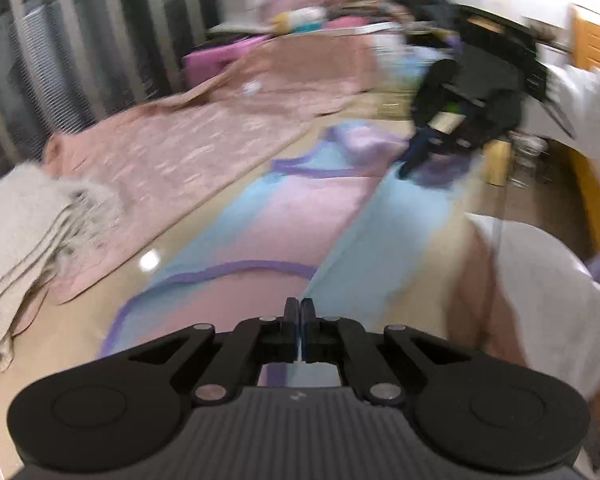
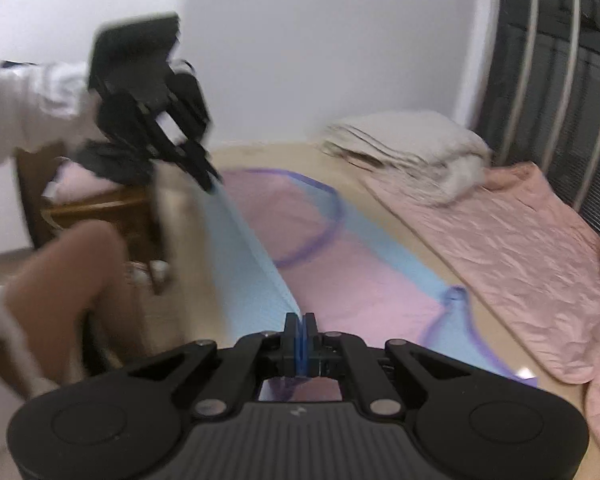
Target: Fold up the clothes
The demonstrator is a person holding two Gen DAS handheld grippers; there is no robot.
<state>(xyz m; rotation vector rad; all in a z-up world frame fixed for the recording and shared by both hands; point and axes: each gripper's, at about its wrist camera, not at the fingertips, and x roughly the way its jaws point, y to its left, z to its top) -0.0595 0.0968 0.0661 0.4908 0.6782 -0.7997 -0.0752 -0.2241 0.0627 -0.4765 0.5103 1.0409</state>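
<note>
Ok, I see both grippers clamped on the garment (image 2: 340, 280): L gripper (image 1: 300, 312) & R gripper (image 2: 299, 326) pinch its blue edge, lifted taut; rest lies on table (image 2: 380, 184) beside pink quilt (image 2: 520, 248).

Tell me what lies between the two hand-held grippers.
A taut blue edge of the pink-and-blue garment runs from the right hand-held gripper to the left hand-held gripper, both shut on it; the right wrist view shows it best.

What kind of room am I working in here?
Probably a room in a home, maybe a bedroom. A pink quilt and a folded beige blanket lie on the table beside the pink and blue garment, and a wooden chair stands close by.
</note>
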